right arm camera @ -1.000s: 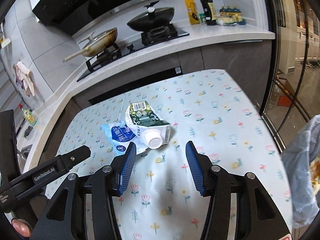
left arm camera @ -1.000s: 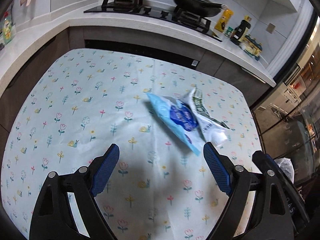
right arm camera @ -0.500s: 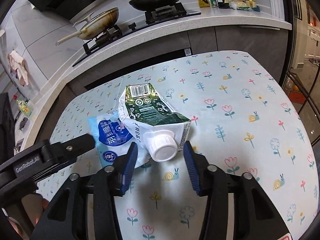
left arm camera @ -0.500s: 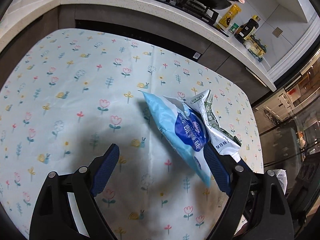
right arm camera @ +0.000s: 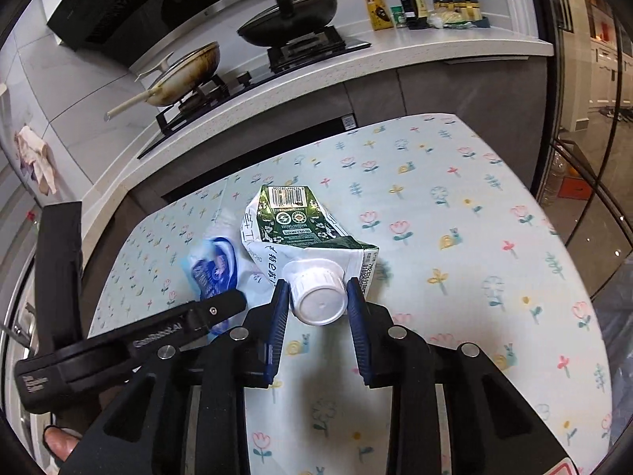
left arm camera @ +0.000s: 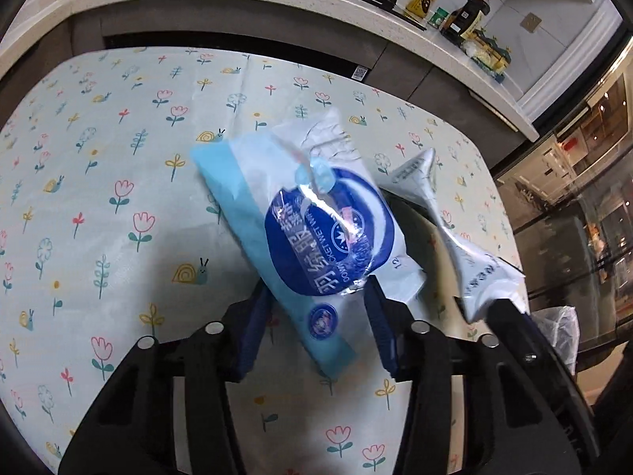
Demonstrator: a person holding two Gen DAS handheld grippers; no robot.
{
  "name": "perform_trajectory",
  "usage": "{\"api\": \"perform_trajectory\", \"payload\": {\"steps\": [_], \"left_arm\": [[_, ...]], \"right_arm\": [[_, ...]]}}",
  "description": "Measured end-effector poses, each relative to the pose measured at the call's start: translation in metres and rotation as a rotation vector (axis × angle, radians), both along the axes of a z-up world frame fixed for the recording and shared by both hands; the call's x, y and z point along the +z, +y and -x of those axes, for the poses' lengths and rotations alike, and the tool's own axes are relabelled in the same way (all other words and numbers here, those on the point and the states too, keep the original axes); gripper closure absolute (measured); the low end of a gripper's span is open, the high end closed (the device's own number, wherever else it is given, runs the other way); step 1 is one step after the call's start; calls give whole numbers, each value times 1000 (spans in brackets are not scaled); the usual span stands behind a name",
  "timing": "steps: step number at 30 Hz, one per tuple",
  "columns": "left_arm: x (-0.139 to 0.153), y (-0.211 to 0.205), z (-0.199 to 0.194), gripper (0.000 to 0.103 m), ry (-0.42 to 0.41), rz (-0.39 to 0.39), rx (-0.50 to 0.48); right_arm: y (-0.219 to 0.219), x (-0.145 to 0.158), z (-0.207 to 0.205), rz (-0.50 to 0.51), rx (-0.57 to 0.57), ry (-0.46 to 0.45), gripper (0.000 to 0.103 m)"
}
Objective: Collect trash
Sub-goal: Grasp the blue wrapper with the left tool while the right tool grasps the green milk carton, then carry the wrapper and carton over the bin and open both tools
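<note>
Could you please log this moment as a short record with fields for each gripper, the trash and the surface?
left gripper: jaws just closing around the blue wet-wipe pack
right gripper: pads against the white cap of the flattened green carton
trash position: pack and carton overlap, side by side
surface: floral tablecloth
background: stove with two pans

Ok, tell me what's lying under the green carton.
The blue wipes packet runs partly under the green carton, both on the floral tablecloth. How far the packet reaches underneath is hidden by the carton.
</note>
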State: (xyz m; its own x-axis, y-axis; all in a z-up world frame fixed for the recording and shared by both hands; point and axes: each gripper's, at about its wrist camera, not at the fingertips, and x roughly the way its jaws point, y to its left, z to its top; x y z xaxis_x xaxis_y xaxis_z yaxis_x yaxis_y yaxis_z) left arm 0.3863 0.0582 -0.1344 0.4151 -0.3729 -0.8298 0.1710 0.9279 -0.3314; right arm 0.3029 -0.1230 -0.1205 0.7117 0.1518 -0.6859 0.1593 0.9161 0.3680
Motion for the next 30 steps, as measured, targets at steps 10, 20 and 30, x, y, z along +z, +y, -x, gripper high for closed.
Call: {"api": "perform_trajectory", "payload": {"steps": [10, 20, 30], "left_arm": [[34, -18, 27, 95, -84, -16, -59], [96, -53, 74, 97, -196, 1, -135], [150, -100, 123, 97, -289, 26, -229]], "right_arm": [[-26, 24, 28, -11, -44, -49, 75], [-59, 69, 73, -5, -102, -137, 76], [-106, 113, 136, 16, -193, -231, 76]]}}
